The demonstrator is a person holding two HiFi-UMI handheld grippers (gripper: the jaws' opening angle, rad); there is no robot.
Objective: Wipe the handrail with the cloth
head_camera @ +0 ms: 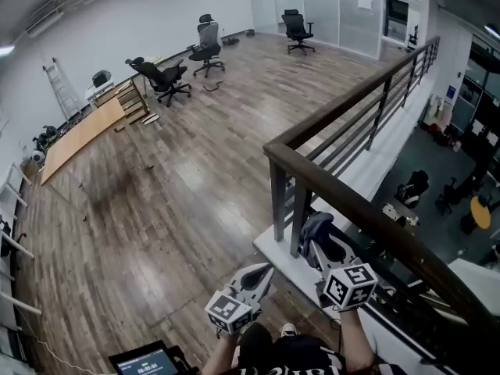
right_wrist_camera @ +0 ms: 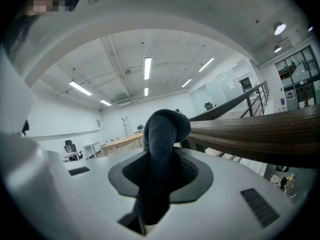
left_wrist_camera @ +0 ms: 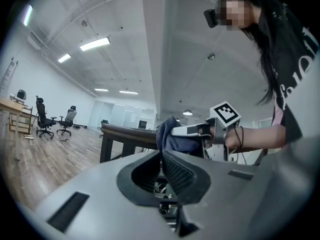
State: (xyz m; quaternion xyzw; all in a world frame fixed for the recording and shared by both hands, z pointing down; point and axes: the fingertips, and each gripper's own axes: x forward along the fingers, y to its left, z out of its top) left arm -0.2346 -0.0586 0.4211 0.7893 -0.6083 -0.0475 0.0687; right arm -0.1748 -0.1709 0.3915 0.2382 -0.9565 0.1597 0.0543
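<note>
Fingers (right_wrist_camera: 189,168) of the right gripper (head_camera: 316,237) are clamped on a dark blue cloth (right_wrist_camera: 162,134), which bulges out past their tips in a rounded wad. That wad sits tight against the near side of the dark wooden handrail (head_camera: 367,209), close to the corner where the rail turns and runs off to the far right. Whether cloth and wood actually touch, I cannot tell. Metal posts (head_camera: 278,198) and horizontal bars under the rail stand right beside the gripper.

Left of it and lower, the left gripper (head_camera: 262,274) hangs clear of the rail, with its fingers (left_wrist_camera: 180,171) pressed together and nothing between them.

Beyond the railing the wood floor (head_camera: 180,170) stretches wide. Three black office chairs (head_camera: 168,78) stand far off, one of them beside a bench (head_camera: 105,88) at the far left. Long pale boards (head_camera: 82,135) lie in front of that bench and a ladder (head_camera: 58,84) leans on the wall. On the right, past the rail, the ground drops to a lower level (head_camera: 445,170) with furniture down there. A small lit screen (head_camera: 144,360) shows at the near edge by the person's body.
</note>
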